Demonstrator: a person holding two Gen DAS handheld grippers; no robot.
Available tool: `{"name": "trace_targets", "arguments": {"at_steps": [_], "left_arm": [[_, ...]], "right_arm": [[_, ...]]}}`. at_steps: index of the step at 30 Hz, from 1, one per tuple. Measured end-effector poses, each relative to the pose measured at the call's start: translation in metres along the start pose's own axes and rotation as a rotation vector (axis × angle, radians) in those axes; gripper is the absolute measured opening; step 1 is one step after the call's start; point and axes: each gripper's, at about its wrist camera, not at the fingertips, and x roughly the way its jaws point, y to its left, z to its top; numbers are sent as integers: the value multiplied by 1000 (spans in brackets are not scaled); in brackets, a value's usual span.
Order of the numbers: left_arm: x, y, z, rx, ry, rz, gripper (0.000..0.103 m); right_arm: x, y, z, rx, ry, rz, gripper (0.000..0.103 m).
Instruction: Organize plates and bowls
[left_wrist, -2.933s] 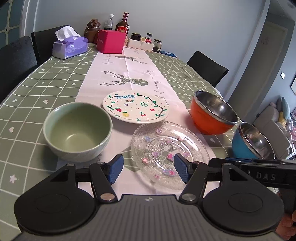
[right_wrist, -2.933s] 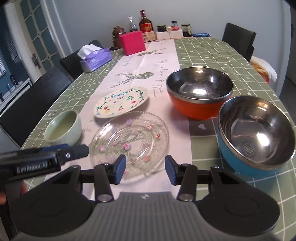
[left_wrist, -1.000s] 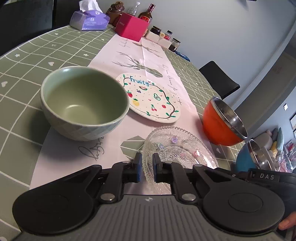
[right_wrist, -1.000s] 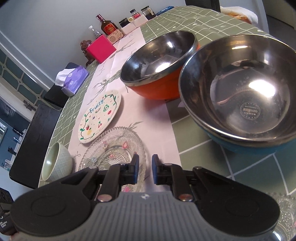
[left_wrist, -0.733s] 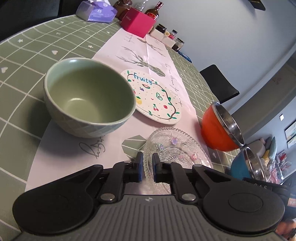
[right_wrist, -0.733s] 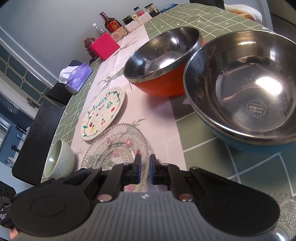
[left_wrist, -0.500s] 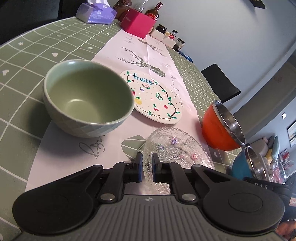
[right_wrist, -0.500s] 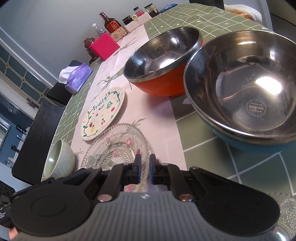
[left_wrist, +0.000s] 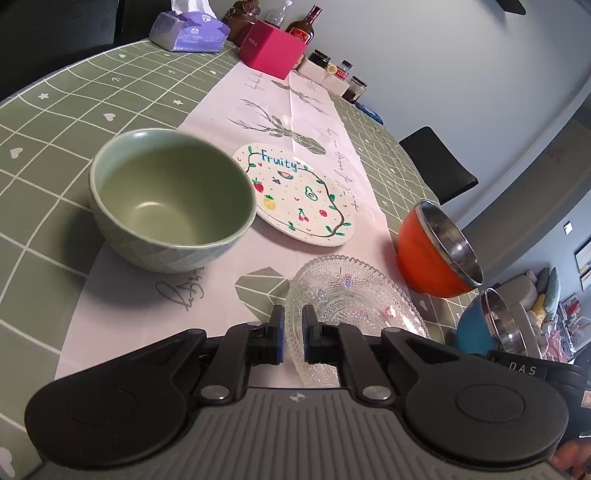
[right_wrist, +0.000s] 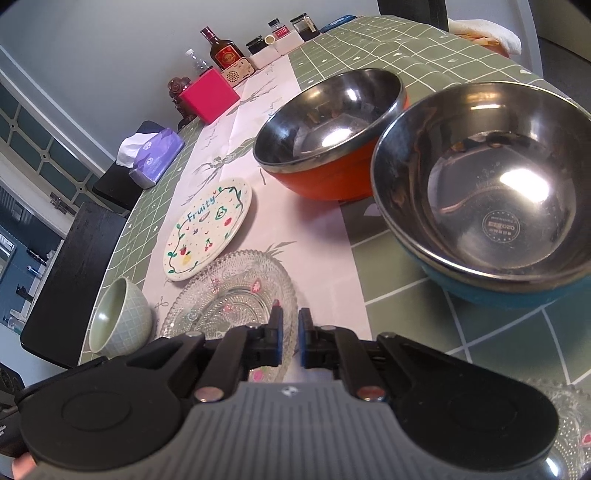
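Since the earlier frames we have brought both grippers down and closed them on the glass plate (left_wrist: 354, 295): the left gripper (left_wrist: 292, 334) clamps its near-left rim, the right gripper (right_wrist: 290, 338) pinches its near-right rim, blue pads almost together with the thin rim between. Its jaws have just been closing.

We see the plate low in the centre of both views, clear pressed glass with a beaded, scalloped edge and small coloured flowers, nothing in it. Left of it in the left wrist view stands the green bowl (left_wrist: 171, 199), matte ceramic with a diamond-textured outside, empty. Behind the glass plate lies the white plate (left_wrist: 299, 194), flat, painted with fruit and the word "Fruity". At right sit the orange bowl (right_wrist: 332, 129) and the blue bowl (right_wrist: 487, 192), both steel-lined, shiny and empty, close beside each other.

All rest on a table (left_wrist: 55, 122) under a green checked cloth with a pale runner (left_wrist: 288, 107). At the far end we see a pink box (left_wrist: 271, 50), a tissue pack (left_wrist: 188, 31), a bottle (right_wrist: 223, 50) and jars; dark chairs and a grey wall stand behind.
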Motion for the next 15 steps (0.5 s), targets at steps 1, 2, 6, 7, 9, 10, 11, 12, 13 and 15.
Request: {"name": "trace_targets", "arguments": {"at_steps": [1,2,6,7,9,10,11,12,13,15], "left_arm": [[-2,0,0,-4,2,-3,9],[-4,-1,-1,-4,3,-6,9],[-16,-7,-5,-5,-3,-24,9],[-19,-9,-6,-9,-4,-30,9],[-23,-11,-11,-14,0,-39,9],[-25,-13,-14,-17,1,-45,9],[-26,-15,-17,-19,2,-50,9],[-28,-17,-20,-21,3,-53,9],[-30,-18,-25,-23,4,-56,9],[-33,-23,-33,-22,10,-63,9]], "right_arm": [[-2,-1,0,4,2,2,6],[-4,-1,-1,6,2,5,6],[-19,1,-1,0,-10,8,5],[-24,2,-3,-3,-19,9,5],[-33,1,-7,-6,-28,6,5],[-38,1,-10,-7,-33,2,5],[-43,0,-13,-6,-35,-4,5],[-47,-2,-16,-3,-38,-6,5],[-53,-4,-20,-4,-43,-8,5],[-63,-6,-27,-10,-52,-20,5]]}}
